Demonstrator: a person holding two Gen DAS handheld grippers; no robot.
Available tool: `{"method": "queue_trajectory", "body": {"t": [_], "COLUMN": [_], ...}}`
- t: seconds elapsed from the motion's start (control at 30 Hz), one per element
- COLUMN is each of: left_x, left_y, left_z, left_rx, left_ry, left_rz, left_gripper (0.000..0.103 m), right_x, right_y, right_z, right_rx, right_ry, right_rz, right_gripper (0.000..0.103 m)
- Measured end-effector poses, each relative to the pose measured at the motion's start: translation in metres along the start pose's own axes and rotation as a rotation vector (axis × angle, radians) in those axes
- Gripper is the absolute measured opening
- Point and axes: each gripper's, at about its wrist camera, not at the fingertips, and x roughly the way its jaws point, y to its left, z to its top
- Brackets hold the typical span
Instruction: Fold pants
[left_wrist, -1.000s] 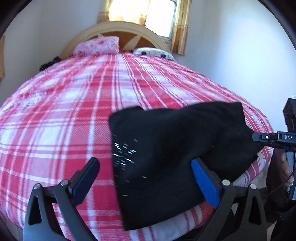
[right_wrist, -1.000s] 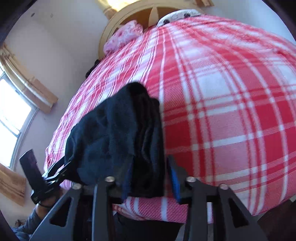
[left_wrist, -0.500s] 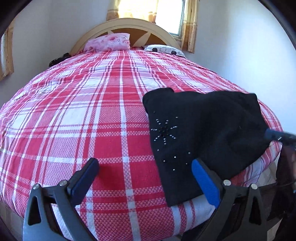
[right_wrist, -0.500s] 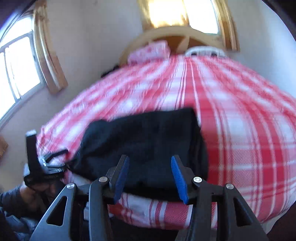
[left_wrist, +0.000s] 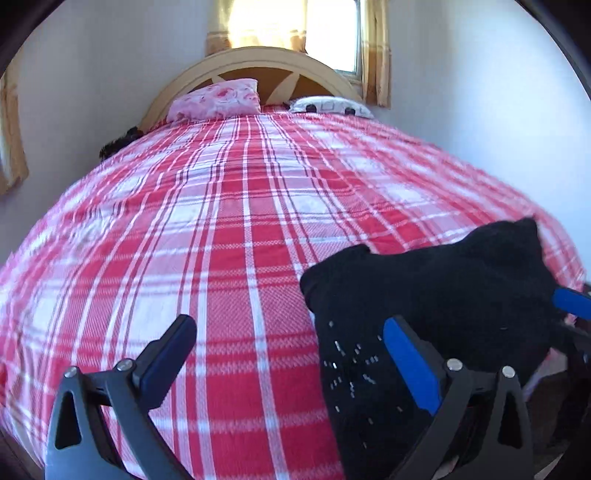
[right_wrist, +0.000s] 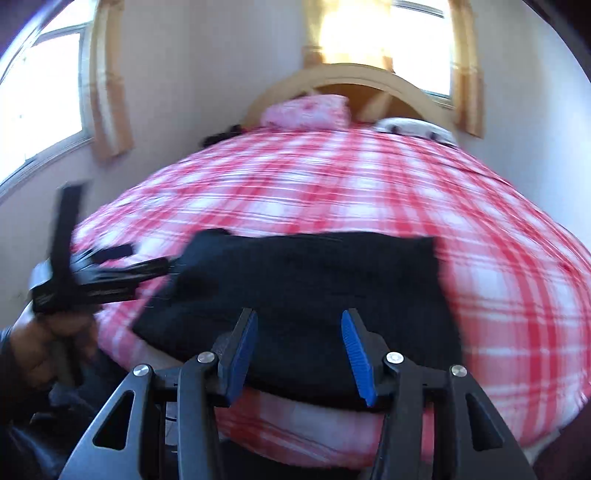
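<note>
The black pants (left_wrist: 424, 302) lie folded into a compact bundle near the foot edge of the bed, with small silver studs on the near part; they also show in the right wrist view (right_wrist: 306, 284). My left gripper (left_wrist: 291, 354) is open and empty, its right finger over the pants' left edge. My right gripper (right_wrist: 299, 347) is open and empty, just in front of the bundle's near edge. The left gripper also shows in the right wrist view (right_wrist: 92, 273), at the pants' left end.
The bed is covered by a red and white plaid sheet (left_wrist: 221, 229). A pink pillow (left_wrist: 218, 98) and a white patterned pillow (left_wrist: 328, 105) lie by the wooden headboard (left_wrist: 266, 62). Windows with curtains are behind the bed and on the left wall (right_wrist: 33, 96).
My right gripper has let go of the pants, opened and drawn back to face the bed. My left gripper has swung left, so the pants sit further right in its view.
</note>
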Motion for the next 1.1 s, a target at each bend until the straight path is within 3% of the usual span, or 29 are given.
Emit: {"method": "queue_trajectory", "body": {"t": [0.1, 0.23, 0.33, 0.8, 0.93, 1.1], "left_x": [0.013, 0.018, 0.022, -0.007, -0.011, -0.016], "left_y": [-0.006, -0.005, -0.003, -0.003, -0.006, -0.005], "left_z": [0.001, -0.004, -0.005, -0.020, -0.025, -0.033], "left_rx": [0.021, 0.010, -0.017, -0.049, -0.026, -0.024], "left_ry": [0.042, 0.054, 0.067, 0.063, 0.047, 0.032], "left_rz": [0.015, 0.004, -0.014, -0.055, -0.036, -0.039], "left_gripper": [0.103, 0.103, 0.103, 0.103, 0.103, 0.103], "right_x": [0.025, 0.058, 0.050, 0.044, 0.034, 0.052], "right_y": [0.016, -0.011, -0.019, -0.017, -0.021, -0.022], "right_z": [0.001, -0.015, -0.020, -0.018, -0.001, 0.031], "right_rx": [-0.043, 0.047, 0.061, 0.078, 0.134, 0.197], "right_ry": [0.041, 0.168, 0.144, 0.153, 0.091, 0.094], "right_rz": [-0.016, -0.050, 0.003, 0.003, 0.062, 0.173], "right_gripper": [0.050, 0.050, 0.050, 0.050, 0.050, 0.050]}}
